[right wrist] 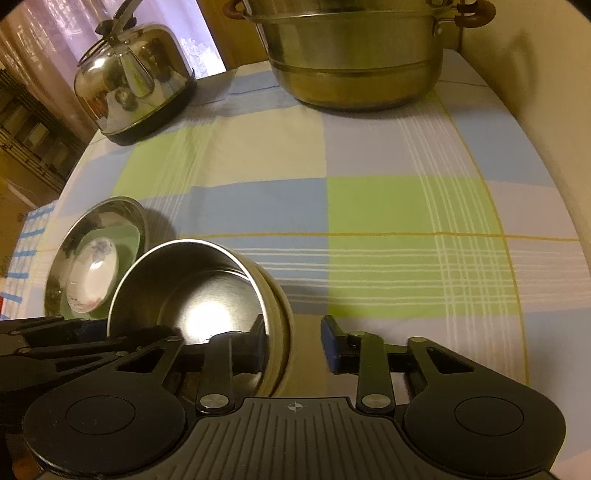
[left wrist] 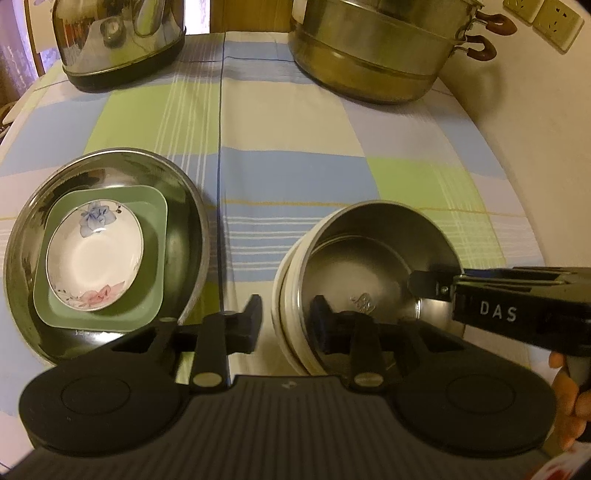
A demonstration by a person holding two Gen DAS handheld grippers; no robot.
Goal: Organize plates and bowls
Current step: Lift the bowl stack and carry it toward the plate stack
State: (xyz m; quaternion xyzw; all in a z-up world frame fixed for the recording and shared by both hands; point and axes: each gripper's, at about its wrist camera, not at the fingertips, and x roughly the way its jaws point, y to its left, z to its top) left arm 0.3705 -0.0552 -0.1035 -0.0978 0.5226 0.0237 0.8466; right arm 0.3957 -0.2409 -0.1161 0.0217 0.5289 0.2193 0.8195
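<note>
A steel-lined bowl [left wrist: 369, 258] [right wrist: 207, 295] with a cream outside sits nested and a little tilted in a similar cream bowl on the checked cloth. My left gripper [left wrist: 287, 325] straddles its left rim, one finger inside and one outside. A sliver of cloth shows beside the outer finger, so it is open. My right gripper [right wrist: 295, 345] straddles the opposite rim, open, with a clear gap outside the wall. To the left, a wide steel plate [left wrist: 181, 236] [right wrist: 122, 218] holds a green square dish [left wrist: 155, 221] and a floral white bowl [left wrist: 96, 258] [right wrist: 92, 280].
A shiny steel kettle [left wrist: 118, 44] [right wrist: 136, 77] stands at the back left and a large steel steamer pot [left wrist: 373, 55] [right wrist: 354, 62] at the back right. A wall with sockets [left wrist: 554, 22] borders the table on the right. A person's hand [left wrist: 569, 398] holds the right gripper.
</note>
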